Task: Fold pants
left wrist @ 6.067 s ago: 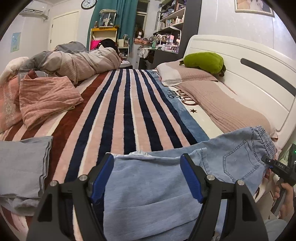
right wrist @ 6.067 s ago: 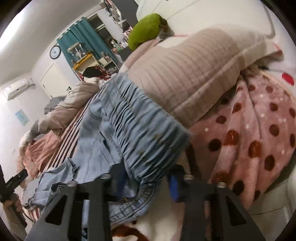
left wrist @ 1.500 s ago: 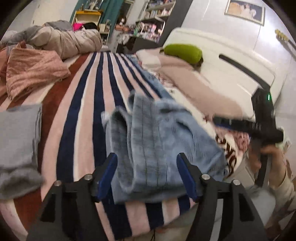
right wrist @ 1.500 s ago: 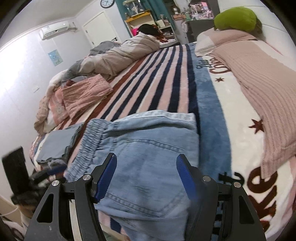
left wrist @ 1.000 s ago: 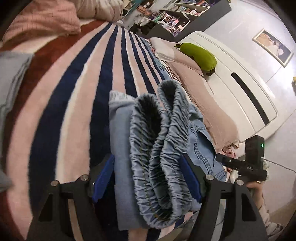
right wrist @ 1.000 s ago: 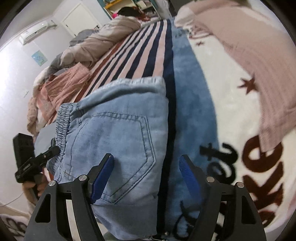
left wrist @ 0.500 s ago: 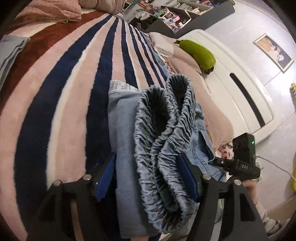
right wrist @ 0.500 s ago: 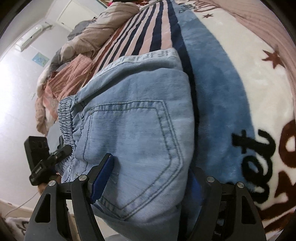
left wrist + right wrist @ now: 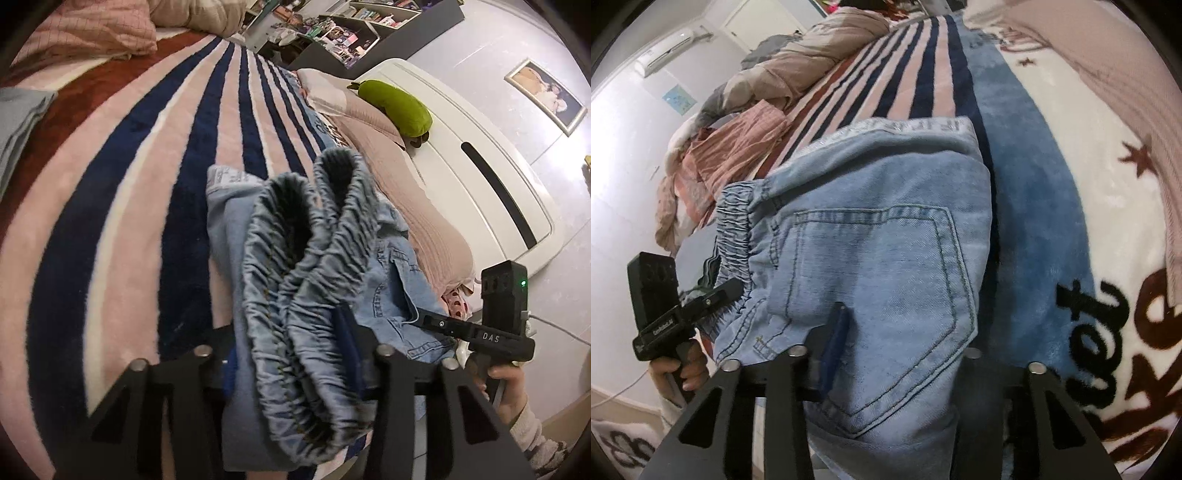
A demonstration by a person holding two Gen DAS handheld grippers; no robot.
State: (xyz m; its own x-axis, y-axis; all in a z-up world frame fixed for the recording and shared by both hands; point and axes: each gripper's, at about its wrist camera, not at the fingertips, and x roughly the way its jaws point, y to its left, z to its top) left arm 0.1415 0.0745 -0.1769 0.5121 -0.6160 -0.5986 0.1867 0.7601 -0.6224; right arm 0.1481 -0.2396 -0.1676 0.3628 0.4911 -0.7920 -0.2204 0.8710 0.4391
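Observation:
Folded light-blue denim pants (image 9: 310, 258) lie at the near edge of the bed. In the left wrist view their gathered elastic waistband bunches up between the jaws of my left gripper (image 9: 291, 354), which are closing and squeeze the cloth. In the right wrist view the back pocket side of the pants (image 9: 879, 240) faces me. My right gripper (image 9: 901, 343) is closing on that folded edge: one blue pad (image 9: 834, 339) presses on the denim, and the other finger is hidden under it. Each gripper also shows at the far side of the other's view, held by a hand (image 9: 679, 369).
The pants rest on a striped plush blanket (image 9: 110, 184). Pink pillows (image 9: 406, 184), a green plush toy (image 9: 395, 107) and a white headboard (image 9: 480, 166) are on the right. A folded grey cloth (image 9: 18, 118) and pink cloth (image 9: 738, 147) lie on the far side of the bed.
Both grippers' jaws have narrowed onto the pants. The left pads now pinch the waistband, and the right gripper has pushed in over the pocket edge.

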